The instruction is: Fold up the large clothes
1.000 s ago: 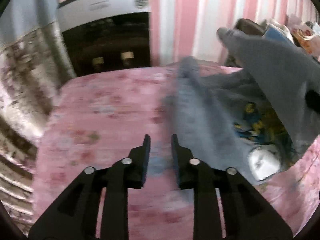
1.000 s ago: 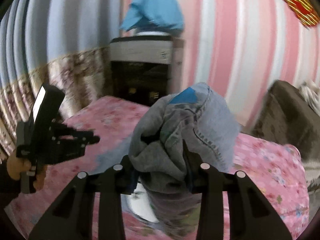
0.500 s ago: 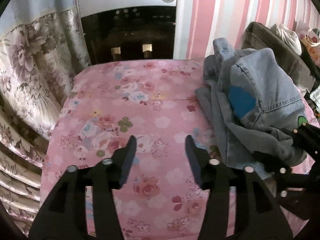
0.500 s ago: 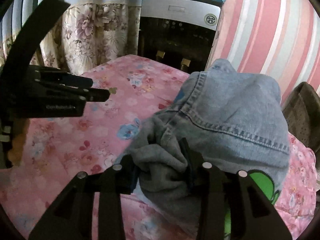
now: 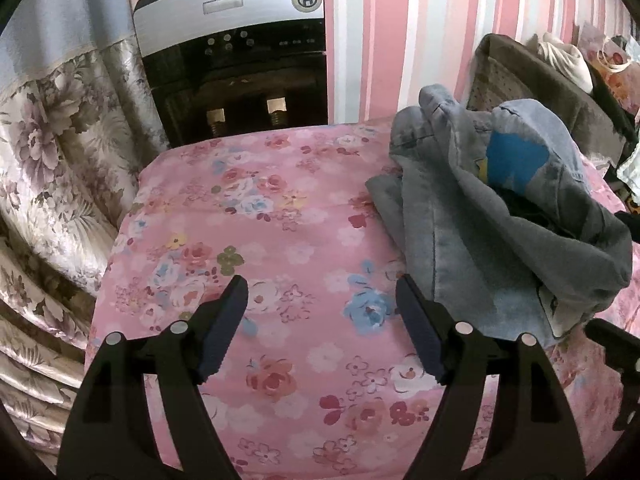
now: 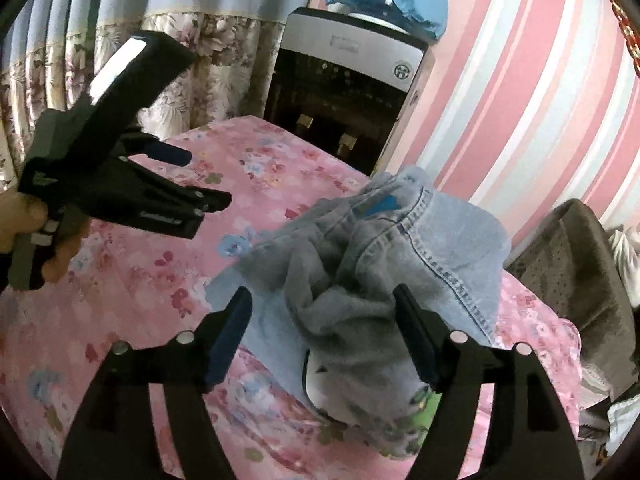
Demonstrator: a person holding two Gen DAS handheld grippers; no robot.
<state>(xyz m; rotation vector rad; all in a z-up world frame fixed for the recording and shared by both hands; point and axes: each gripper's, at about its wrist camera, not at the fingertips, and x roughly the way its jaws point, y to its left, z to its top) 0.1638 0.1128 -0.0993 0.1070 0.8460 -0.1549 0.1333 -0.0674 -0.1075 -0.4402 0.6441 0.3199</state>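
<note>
Denim garment lies bunched on the floral bedspread, ready for spreading (right gripper opening around it unpressed, left gripper opening empty).

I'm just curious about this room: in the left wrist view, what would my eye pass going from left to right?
Flowered curtain → water dispenser → pink striped wall → crumpled denim garment on the pink flowered sheet → brown chair.
</note>
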